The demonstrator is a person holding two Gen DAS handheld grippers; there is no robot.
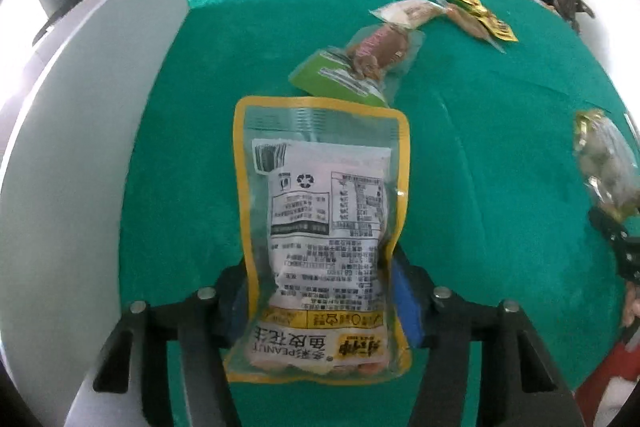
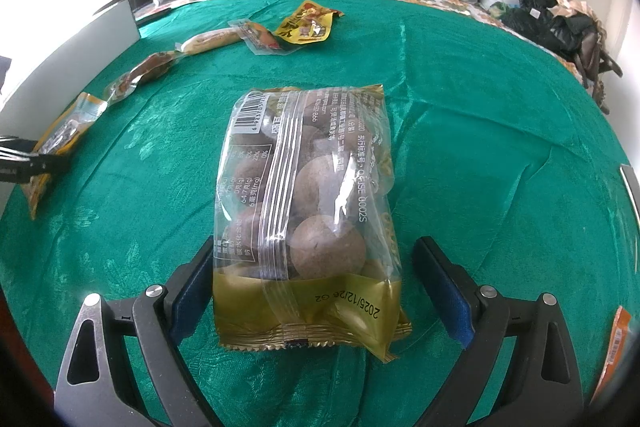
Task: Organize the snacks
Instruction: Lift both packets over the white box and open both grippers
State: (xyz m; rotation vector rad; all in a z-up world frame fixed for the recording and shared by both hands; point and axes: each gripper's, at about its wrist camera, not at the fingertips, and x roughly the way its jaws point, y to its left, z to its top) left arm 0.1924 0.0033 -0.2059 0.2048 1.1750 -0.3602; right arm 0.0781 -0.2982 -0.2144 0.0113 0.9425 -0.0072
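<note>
Slippage was your main risk on the left: your left gripper had its blue-padded fingers closed on the lower part of the yellow-bordered peanut pouch, and most of that pouch stood out past the fingers toward the far side. Smooth film and loose contents near the bottom could have let it slide or swing if you moved fast. It hung above the green cloth on the bed, just right of the white panel, which looked like a box wall, though its inside was hidden and I could not tell what it held.

On the right, your right gripper had its fingers wide apart, one on each side of the clear and gold bag of round brown snacks. The left finger sat just beside the film; the right finger stood apart from it. That bag rested on the cloth. Closing low on the crimped gold seal could have pinched only film, and closing hard could have crushed the balls.

Farther off on the left, a sausage pack, a pale roll and a yellow packet lay loose on the cloth, in no container.
</note>
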